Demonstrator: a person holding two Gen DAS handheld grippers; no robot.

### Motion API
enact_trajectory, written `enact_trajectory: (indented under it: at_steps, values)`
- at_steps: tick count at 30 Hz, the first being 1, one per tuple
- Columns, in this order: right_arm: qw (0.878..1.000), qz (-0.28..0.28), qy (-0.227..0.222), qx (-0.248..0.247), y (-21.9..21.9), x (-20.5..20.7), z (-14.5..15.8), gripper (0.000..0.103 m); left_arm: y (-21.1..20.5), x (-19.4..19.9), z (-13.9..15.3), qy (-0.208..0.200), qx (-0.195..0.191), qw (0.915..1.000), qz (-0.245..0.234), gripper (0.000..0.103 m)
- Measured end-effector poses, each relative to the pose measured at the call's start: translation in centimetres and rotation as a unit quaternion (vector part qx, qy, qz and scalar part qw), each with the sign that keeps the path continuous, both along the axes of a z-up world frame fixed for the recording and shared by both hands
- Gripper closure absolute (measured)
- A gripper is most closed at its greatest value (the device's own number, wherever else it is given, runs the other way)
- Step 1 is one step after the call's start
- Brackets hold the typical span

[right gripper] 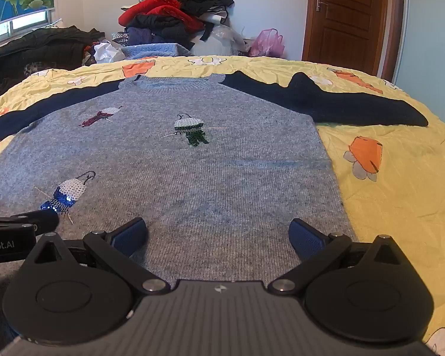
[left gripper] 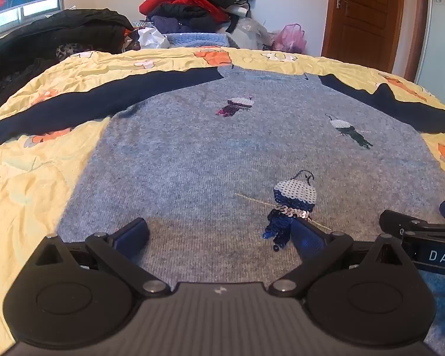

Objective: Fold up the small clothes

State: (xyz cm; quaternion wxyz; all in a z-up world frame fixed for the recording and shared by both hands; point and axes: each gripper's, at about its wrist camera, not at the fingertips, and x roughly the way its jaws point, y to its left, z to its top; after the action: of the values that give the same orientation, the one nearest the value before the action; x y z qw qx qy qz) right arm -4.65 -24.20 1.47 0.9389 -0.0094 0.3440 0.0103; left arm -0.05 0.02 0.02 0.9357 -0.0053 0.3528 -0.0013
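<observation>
- A grey knit sweater point(left gripper: 192, 160) lies flat, front up, across the yellow flower-print bedspread point(left gripper: 23, 184), its neckline toward the bed's far edge and its hem at the near edge, under my two tools.
- Both navy sleeves are spread wide: the left sleeve point(left gripper: 74, 101) runs out toward the bed's left edge, the right sleeve point(right gripper: 326, 101) toward the right edge, with one raised fold partway along.
- Three sequin figures sit on the chest: a blue one point(left gripper: 290, 207) nearest the hem, a green one point(right gripper: 191, 132) mid-body, a maroon one point(left gripper: 234, 106) near the collar.
- My left gripper point(left gripper: 219, 234) hangs over the hem with its jaws spread wide and nothing between them; its right finger point(left gripper: 306, 238) overlaps the blue figure (touching or just above, I cannot tell).
- My right gripper point(right gripper: 218, 234) hangs beside it over the hem toward the bed's right edge, jaws likewise wide apart and empty.
- Beyond the far edge, a heap of clothes point(right gripper: 175, 14) is stacked against the wall, a brown door point(right gripper: 349, 14) to its right.
</observation>
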Motion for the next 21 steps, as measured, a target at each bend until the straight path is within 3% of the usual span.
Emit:
enact_trajectory:
  at_steps: [21]
  values:
    - [1.000,0.000,0.000,0.000,-0.12,-0.04,-0.06,0.000,-0.06,0.10,0.01,0.007,0.005,1.0000,0.000,0.000]
